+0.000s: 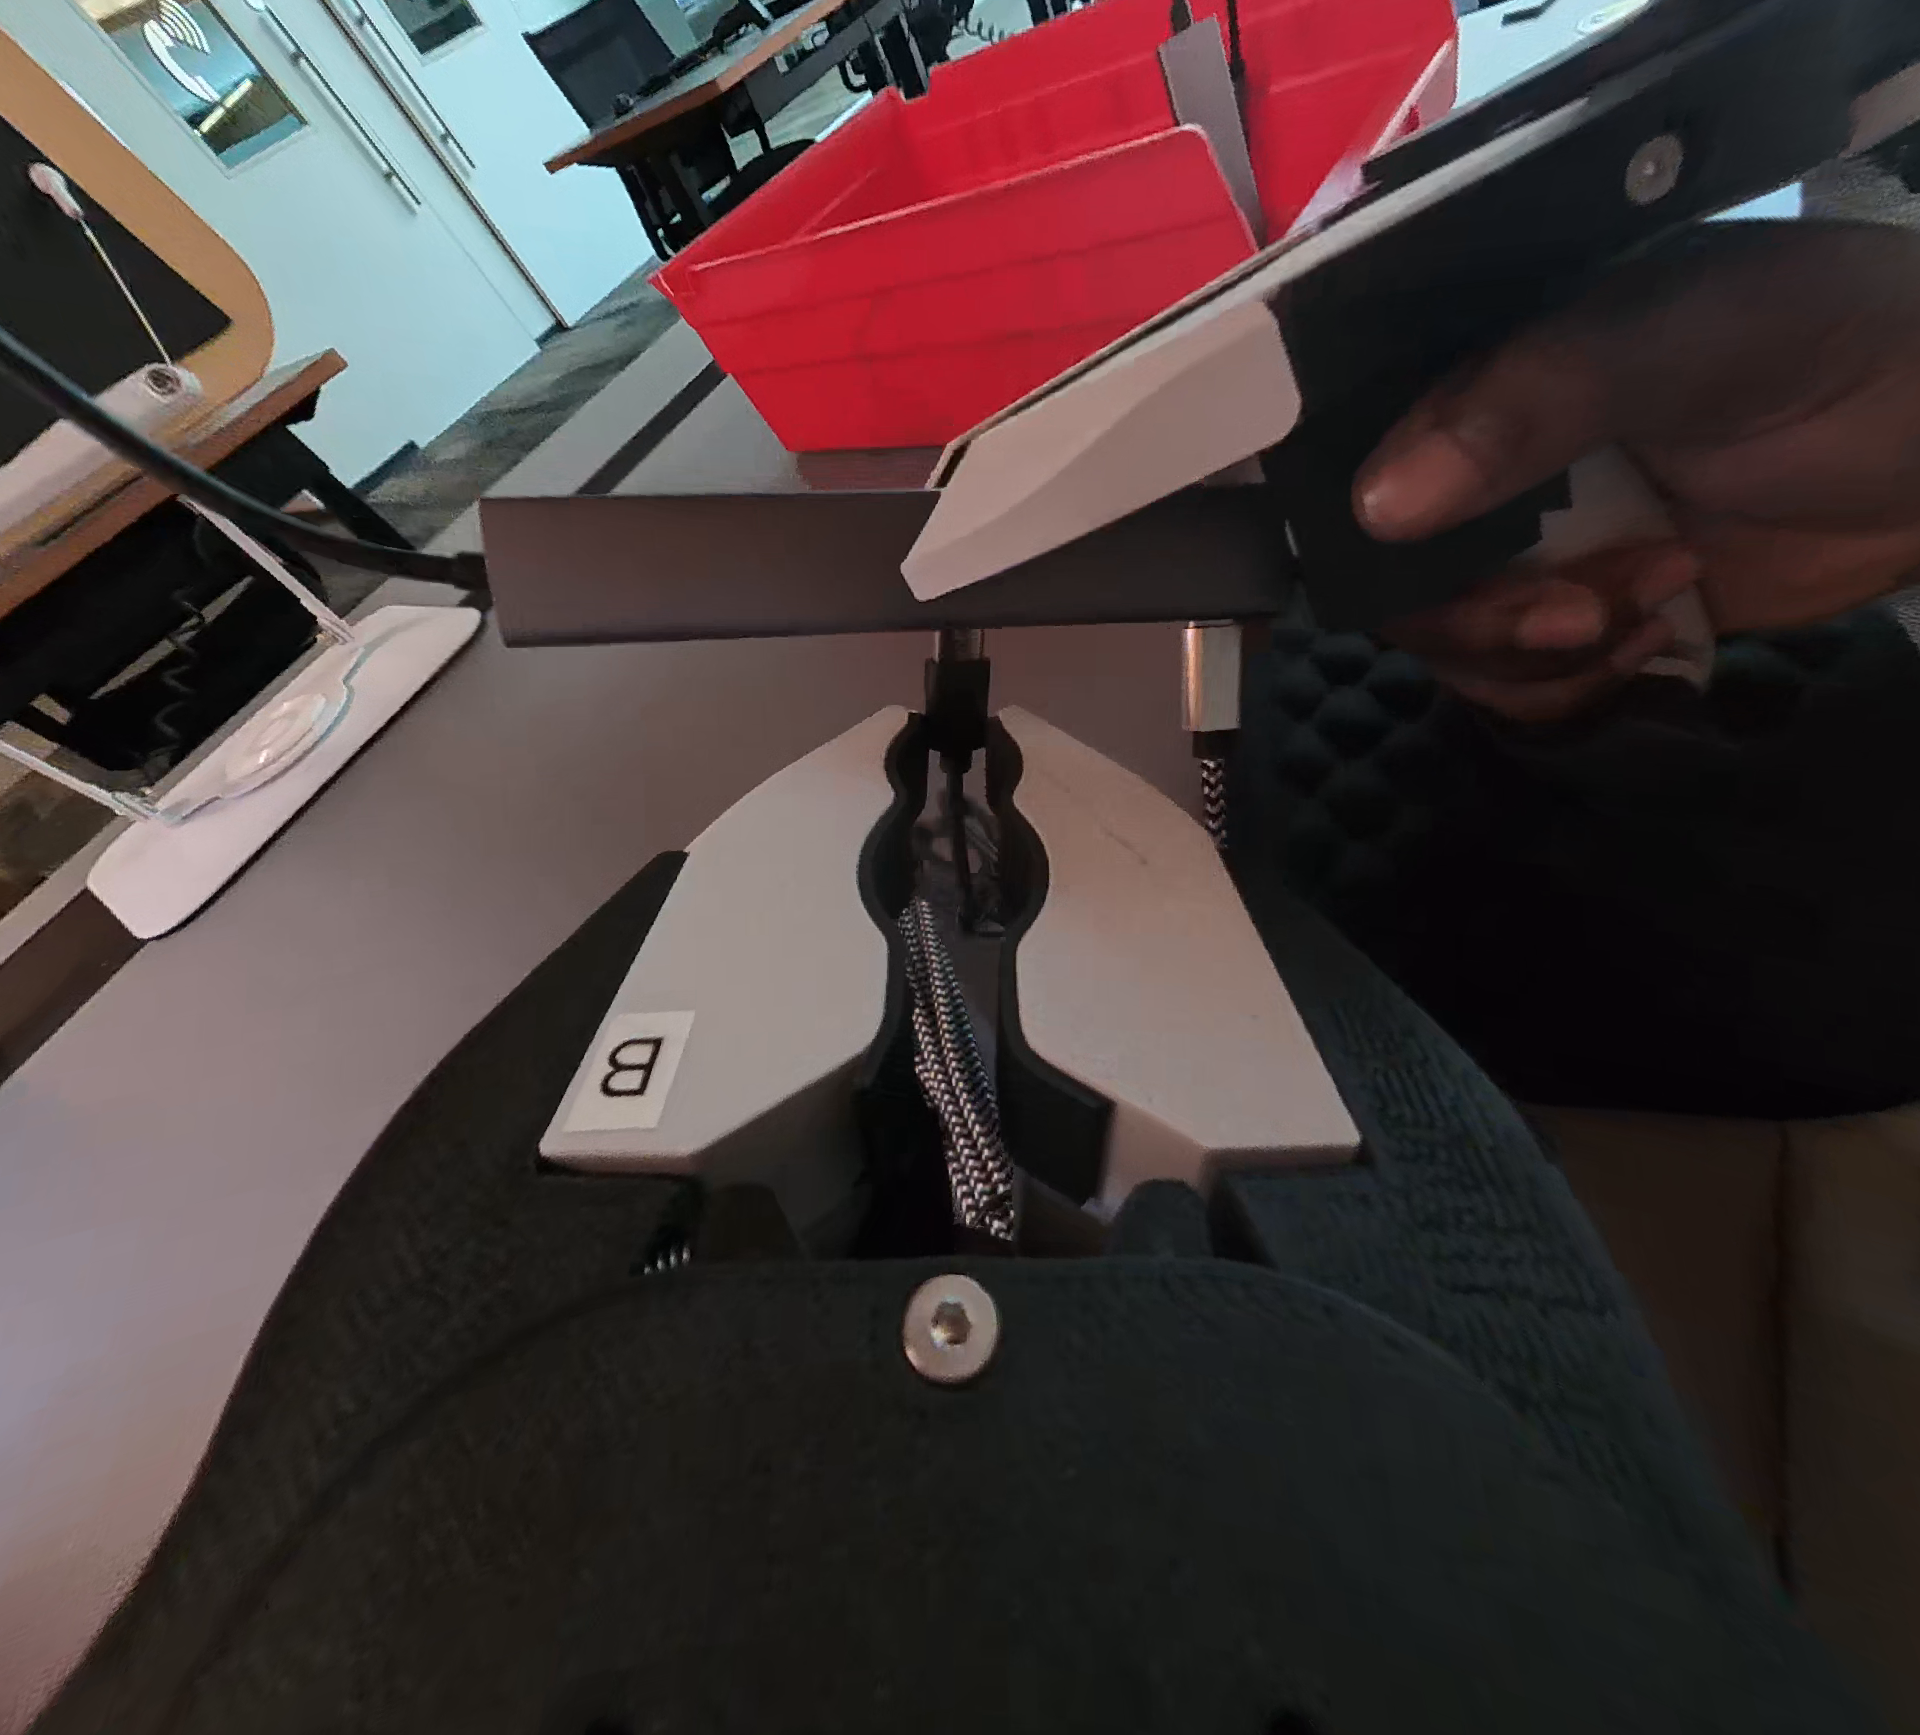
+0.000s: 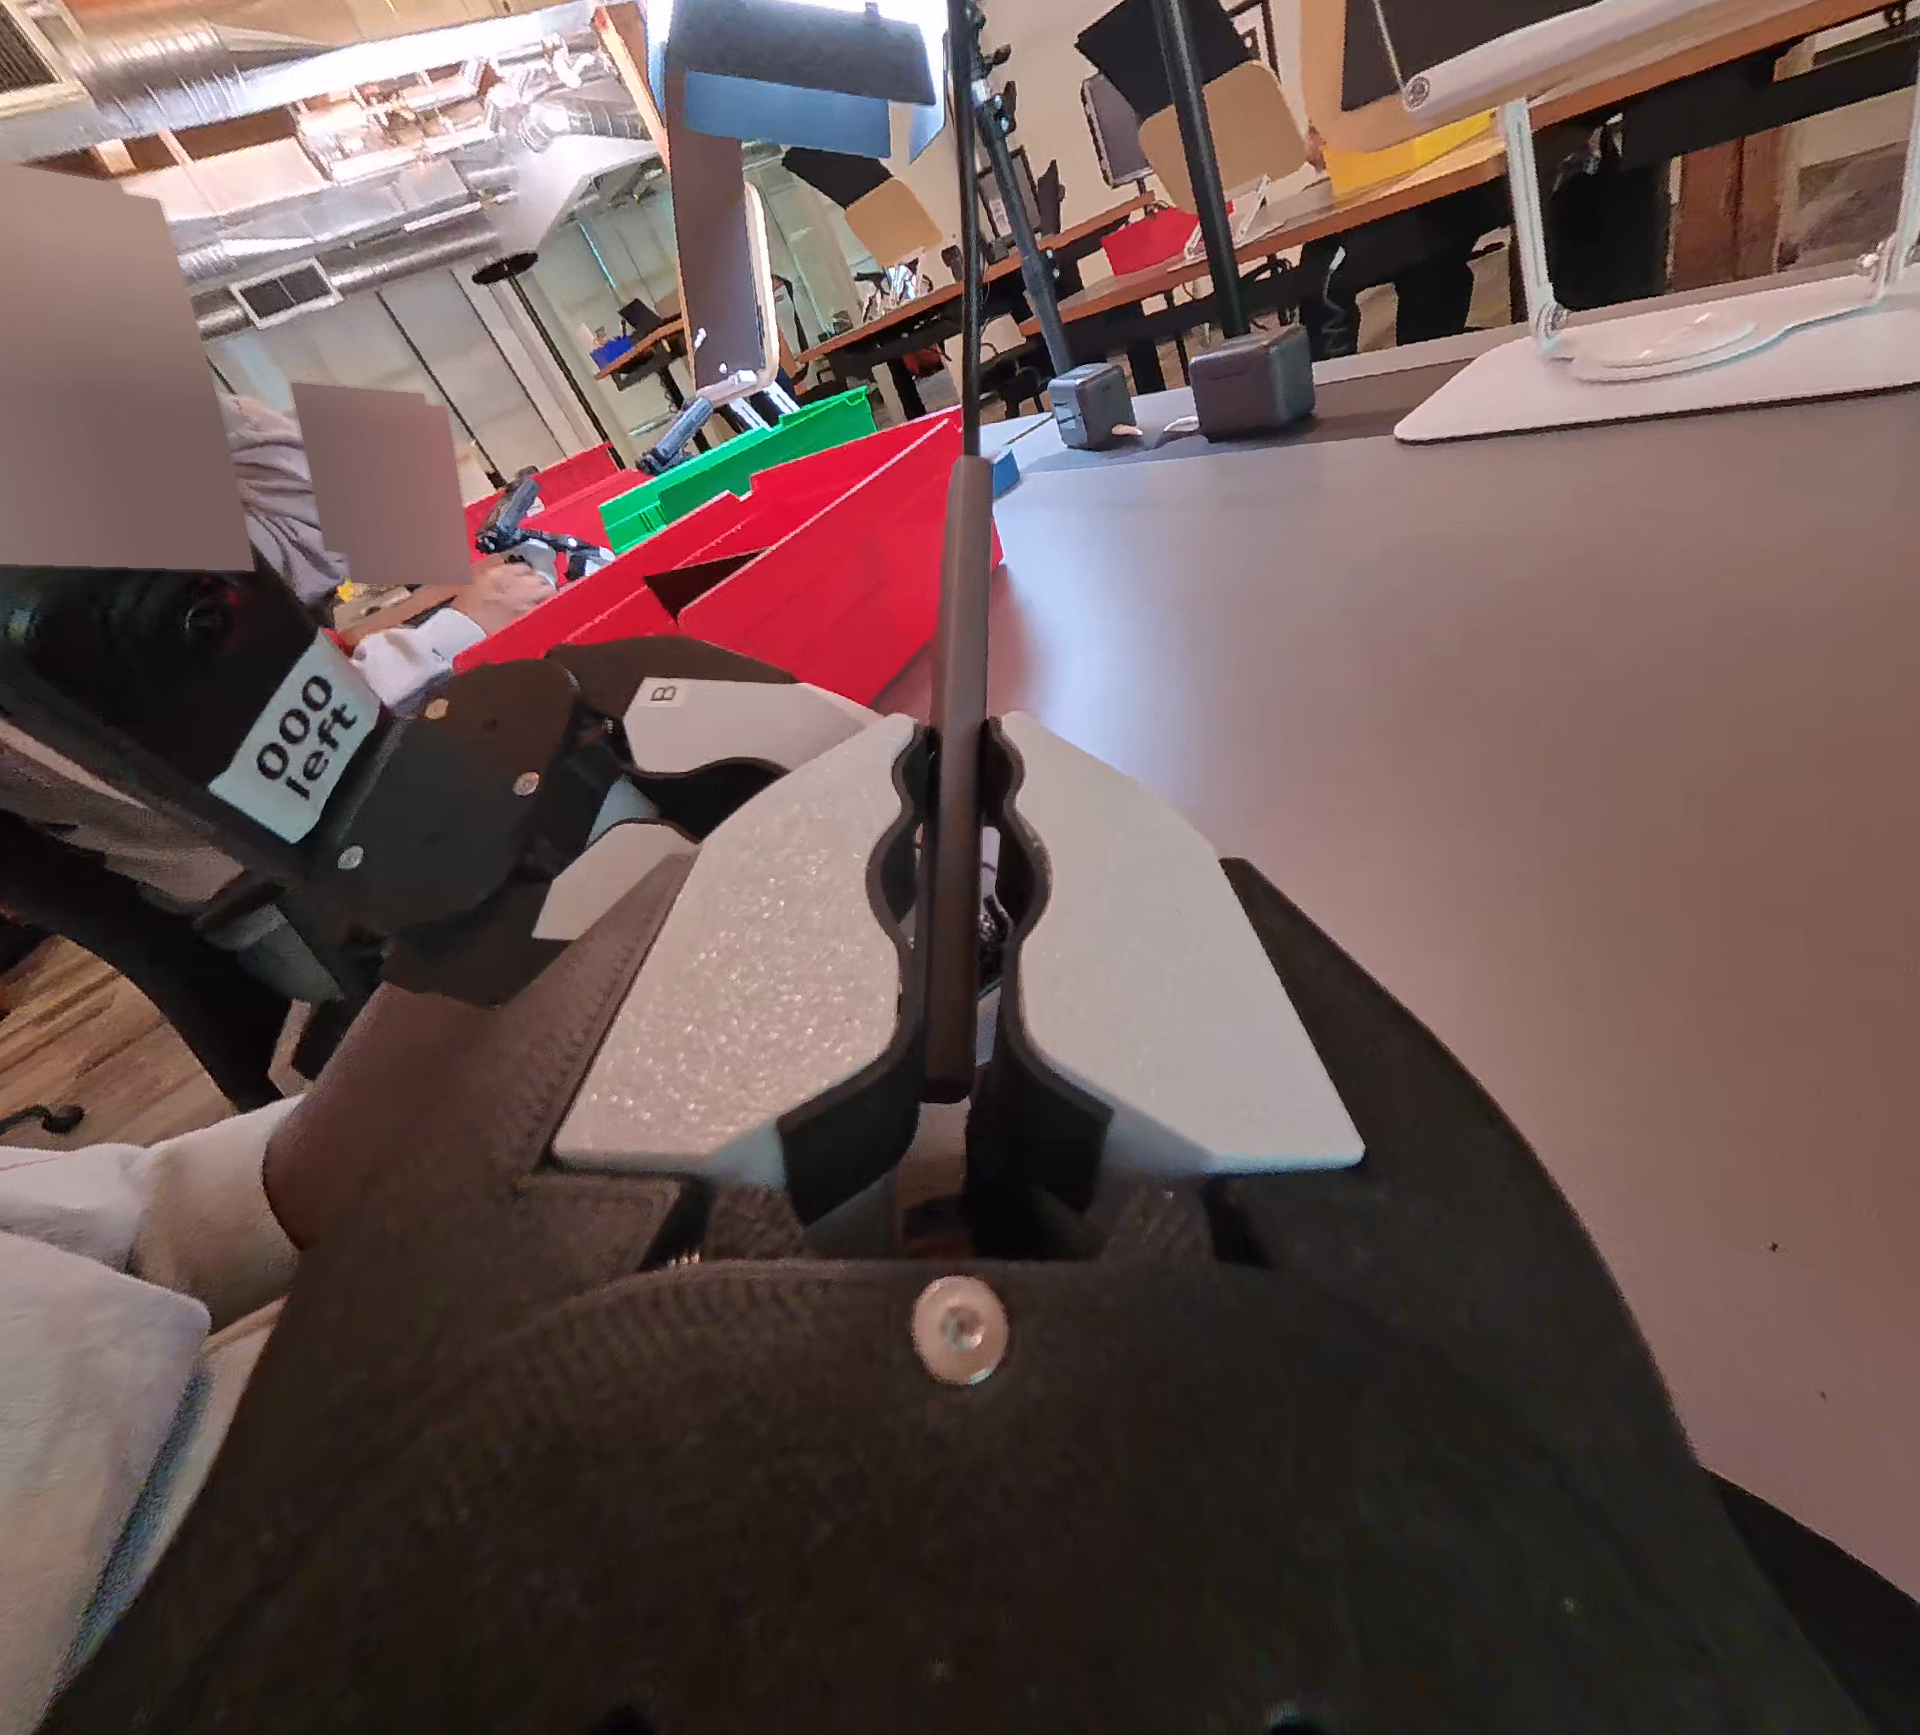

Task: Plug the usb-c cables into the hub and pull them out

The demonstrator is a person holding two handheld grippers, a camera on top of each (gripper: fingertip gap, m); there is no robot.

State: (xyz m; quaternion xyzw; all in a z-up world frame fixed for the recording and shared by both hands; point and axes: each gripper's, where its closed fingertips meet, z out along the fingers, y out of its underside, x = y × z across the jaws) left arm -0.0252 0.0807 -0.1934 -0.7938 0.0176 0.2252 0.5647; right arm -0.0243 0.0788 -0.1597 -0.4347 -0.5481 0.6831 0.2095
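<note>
Landmark: the hub (image 1: 707,563), a flat dark-grey metal bar held clear above the worktop (image 1: 312,958), just in front of the red plastic bin (image 1: 935,283).

My right gripper (image 2: 961,740) has its jaws pinched on the hub's end, edge-on in its own view. My left gripper (image 1: 961,729) has its jaws pressed onto a black usb-c plug (image 1: 961,677) right under the hub's lower edge; its zigzag-braided cable (image 1: 966,1093) runs back between the white fingers (image 1: 790,937).

I can't tell if that plug is seated, mid-insert or mid-pull. A second, silver-shelled plug (image 1: 1210,677) sits in the hub to the right of it.

My read: plugging/unplugging step on the black plug. Next move needs a straight push or pull along the port axis, hub held rigid, no twisting.
</note>
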